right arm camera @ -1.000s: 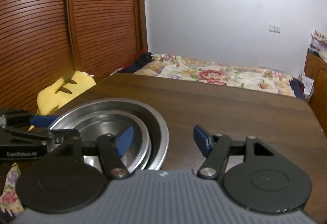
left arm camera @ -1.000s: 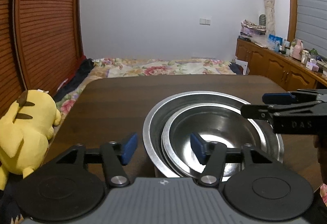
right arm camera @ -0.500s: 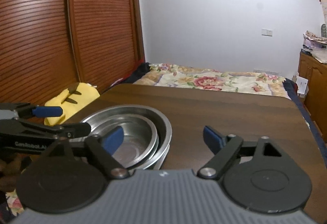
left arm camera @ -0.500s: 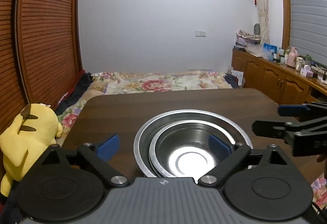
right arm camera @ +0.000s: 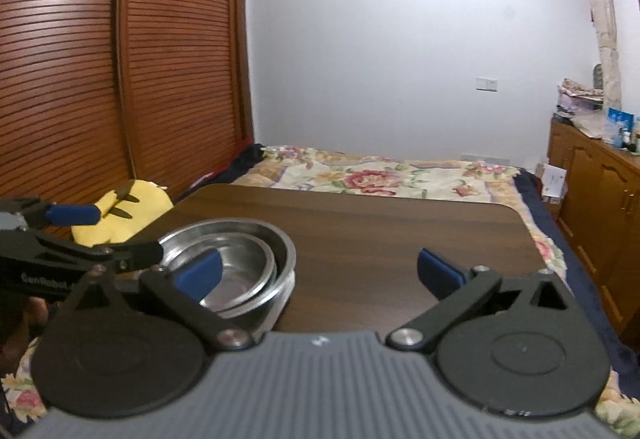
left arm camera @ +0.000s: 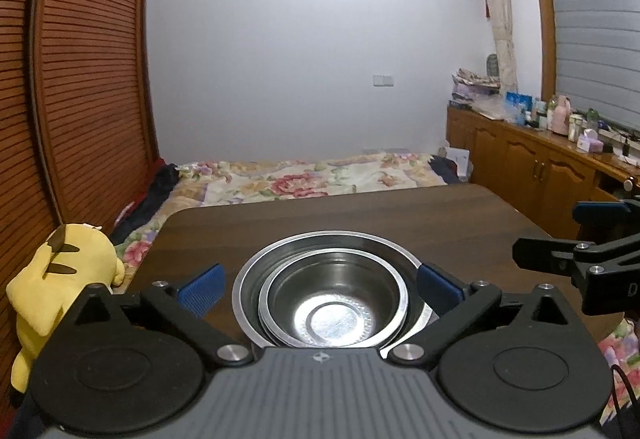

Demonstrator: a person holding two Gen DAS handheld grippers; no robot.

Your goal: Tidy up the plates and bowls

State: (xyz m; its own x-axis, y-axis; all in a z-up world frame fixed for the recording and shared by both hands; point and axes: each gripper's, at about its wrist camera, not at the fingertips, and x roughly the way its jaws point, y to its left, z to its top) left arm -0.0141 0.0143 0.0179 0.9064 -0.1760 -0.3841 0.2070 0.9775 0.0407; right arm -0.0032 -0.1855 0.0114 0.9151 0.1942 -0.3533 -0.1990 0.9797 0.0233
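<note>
On the dark table (left arm camera: 360,215) sits a stack of steel bowls (left arm camera: 332,299), the smaller bowl (left arm camera: 334,309) nested in the big one and pushed toward its near-left wall. The left gripper (left arm camera: 318,289) hangs dead at twelve o'clock to the stack, fingers spread wide either side of it and holding nothing, so it looks the nearer tool. The right gripper (right arm camera: 318,273), just as wide and empty, has the bowls (right arm camera: 240,271) off at about ten o'clock, mostly bare wood ahead.
</note>
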